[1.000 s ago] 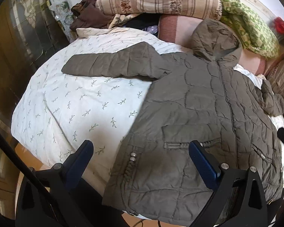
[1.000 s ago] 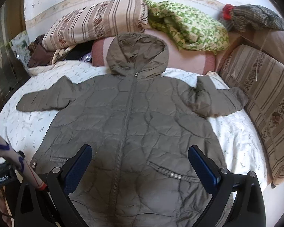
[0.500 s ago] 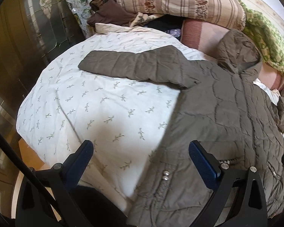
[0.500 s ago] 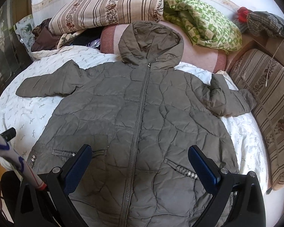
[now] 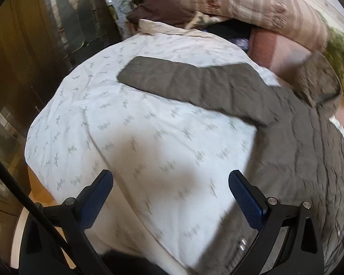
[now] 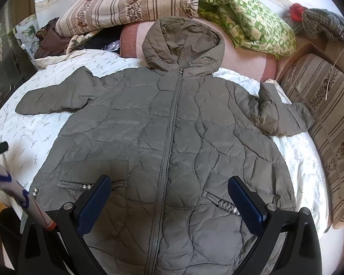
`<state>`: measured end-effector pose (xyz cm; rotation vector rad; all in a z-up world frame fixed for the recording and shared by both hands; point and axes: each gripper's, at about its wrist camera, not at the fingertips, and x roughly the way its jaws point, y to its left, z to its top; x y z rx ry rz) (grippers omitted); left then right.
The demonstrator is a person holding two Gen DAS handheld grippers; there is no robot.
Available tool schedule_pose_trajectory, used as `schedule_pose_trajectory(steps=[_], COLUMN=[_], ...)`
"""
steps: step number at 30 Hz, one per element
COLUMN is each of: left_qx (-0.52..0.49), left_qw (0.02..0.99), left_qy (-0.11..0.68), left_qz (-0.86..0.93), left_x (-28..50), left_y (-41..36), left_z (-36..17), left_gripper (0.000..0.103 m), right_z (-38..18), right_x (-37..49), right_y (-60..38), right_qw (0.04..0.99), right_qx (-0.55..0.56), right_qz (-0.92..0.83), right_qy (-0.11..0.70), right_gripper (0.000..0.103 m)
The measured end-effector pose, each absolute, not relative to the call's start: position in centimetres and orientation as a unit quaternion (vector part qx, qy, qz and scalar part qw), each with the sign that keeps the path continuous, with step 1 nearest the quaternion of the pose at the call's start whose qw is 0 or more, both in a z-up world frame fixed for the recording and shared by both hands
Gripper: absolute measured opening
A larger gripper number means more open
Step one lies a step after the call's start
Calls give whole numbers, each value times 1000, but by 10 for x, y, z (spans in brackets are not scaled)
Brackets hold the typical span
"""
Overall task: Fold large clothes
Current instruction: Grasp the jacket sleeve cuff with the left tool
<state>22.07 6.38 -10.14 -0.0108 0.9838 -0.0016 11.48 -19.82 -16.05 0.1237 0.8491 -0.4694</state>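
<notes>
An olive quilted hooded jacket (image 6: 172, 137) lies spread face up on the bed, zipped, hood toward the pillows. Its left sleeve (image 5: 190, 84) stretches flat across the white sheet; its right sleeve (image 6: 282, 116) is bunched near the sofa cushion. My left gripper (image 5: 170, 192) is open and empty, above bare sheet left of the jacket's body (image 5: 309, 160). My right gripper (image 6: 169, 197) is open and empty, above the jacket's lower front between the two pockets.
The bed's white leaf-print sheet (image 5: 126, 137) drops off at its left edge beside a dark cabinet (image 5: 34, 57). Striped pillows (image 6: 130, 6), a green patterned blanket (image 6: 247, 23) and a pink bolster (image 6: 252, 55) line the back. A striped cushion (image 6: 328, 119) stands at the right.
My left gripper has swung left, off the jacket's hem and over bare sheet, toward the left sleeve. My right gripper has moved slightly forward over the jacket. Both stay open.
</notes>
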Motion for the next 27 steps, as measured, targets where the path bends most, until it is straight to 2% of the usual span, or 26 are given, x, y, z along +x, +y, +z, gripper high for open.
schedule_pose_trajectory(steps=[2,4,12,19,27], left_qx=[-16,-35,-245,-310,-360], left_qw=[879,877,836,804,795], left_qy=[476,479,490,506,486], left_qz=[7,8,-17,-23,-46], left_x=[241,264,373,443,486], left_y=[80,97,177,201,205], left_z=[-101,-101,-135,-191,-206], left_gripper=[85,81,81,79,78], right_z=[-165,-169,-188,-199,-213], right_x=[116,117,125,137,154], right_y=[-204,-209,-226,-236,-248], right_qw=[880,877,865,855,841], right_qx=[67,74,98,93,90], right_qz=[-228,-230,-239,-253,-267], right_qy=[412,415,430,443,461], right_gripper=[103,103,103,103,103])
